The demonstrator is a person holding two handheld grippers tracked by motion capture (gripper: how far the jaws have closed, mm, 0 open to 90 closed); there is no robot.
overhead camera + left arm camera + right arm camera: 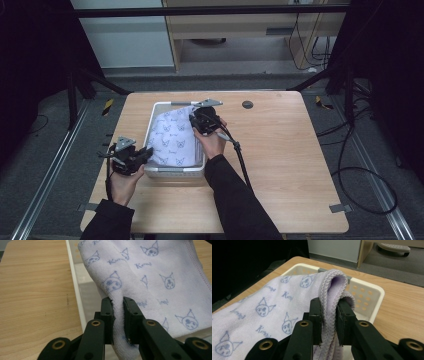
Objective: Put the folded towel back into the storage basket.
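High view: my left hand-held gripper [142,156] and my right hand-held gripper [196,118] each pinch the printed towel [172,135] over the white basket [175,171] on the worktop [280,165].

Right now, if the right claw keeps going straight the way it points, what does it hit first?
Beyond the towel it already pinches, the right claw would likely meet the white basket's far perforated wall first; depth is hard to judge.

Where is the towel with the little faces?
In the high view the towel sits over the white basket at the table's middle, pinched by the left gripper and right gripper.
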